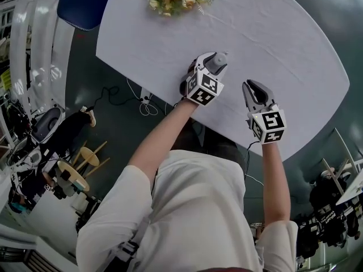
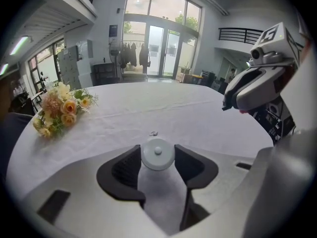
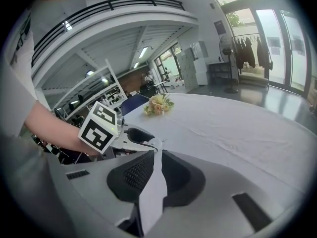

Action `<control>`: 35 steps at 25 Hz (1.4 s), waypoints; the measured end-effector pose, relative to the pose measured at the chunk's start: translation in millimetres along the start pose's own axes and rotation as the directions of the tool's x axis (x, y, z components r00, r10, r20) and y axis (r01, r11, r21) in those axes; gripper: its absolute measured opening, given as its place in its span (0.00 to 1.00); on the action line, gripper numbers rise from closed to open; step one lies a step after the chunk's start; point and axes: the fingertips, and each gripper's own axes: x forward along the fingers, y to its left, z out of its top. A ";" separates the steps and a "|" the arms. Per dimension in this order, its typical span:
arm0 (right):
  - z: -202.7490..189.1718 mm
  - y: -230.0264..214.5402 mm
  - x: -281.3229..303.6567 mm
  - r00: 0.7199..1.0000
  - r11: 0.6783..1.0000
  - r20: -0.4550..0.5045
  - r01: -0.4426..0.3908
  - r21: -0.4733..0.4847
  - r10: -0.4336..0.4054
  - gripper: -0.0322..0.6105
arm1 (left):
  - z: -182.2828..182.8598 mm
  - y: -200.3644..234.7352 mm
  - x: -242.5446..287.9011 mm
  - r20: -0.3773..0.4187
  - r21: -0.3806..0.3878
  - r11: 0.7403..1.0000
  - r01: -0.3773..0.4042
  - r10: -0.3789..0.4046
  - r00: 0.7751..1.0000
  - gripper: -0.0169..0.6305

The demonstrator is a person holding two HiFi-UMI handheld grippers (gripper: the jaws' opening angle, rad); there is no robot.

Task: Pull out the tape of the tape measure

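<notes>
I'm at the start of the job. My left gripper (image 2: 157,151) has its jaws closed onto the sides of the tape measure (image 2: 157,156), a small round white case lying flat on the counter (image 2: 208,120). They stand fairly wide, since the case fills the gap. The tab (image 2: 154,133) of the tape lies on the cloth just beyond the case, and no tape has come out, so I judge the holding half done and the pull itself still to do.

My right gripper (image 3: 157,155) has its jaws nearly together with nothing between them, only cloth showing through the slit. It hovers off to the side, apart from the tab (it would have to open before it could pinch that). A bunch of flowers (image 2: 59,108) lies further along the counter.

I can read no brand or label on the case; the cubes carry only square markers.
</notes>
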 end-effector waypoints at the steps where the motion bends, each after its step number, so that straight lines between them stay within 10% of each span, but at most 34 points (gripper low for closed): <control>1: 2.6 1.7 -2.0 1.000 1.000 0.003 -0.001 -0.005 0.001 0.15 | 2.7 -1.8 -4.9 0.001 0.006 1.000 0.007 -0.007 1.000 0.36; 22: 90.5 63.9 -60.0 0.996 0.950 0.080 0.060 -0.305 -0.037 0.15 | 79.7 -23.7 -152.4 0.063 0.297 0.934 0.200 -0.228 0.972 0.36; 35: 118.7 127.3 -82.7 0.997 0.804 0.061 0.081 -0.589 -0.055 0.16 | 97.1 -45.9 -233.2 0.034 0.386 0.862 0.329 -0.369 0.929 0.36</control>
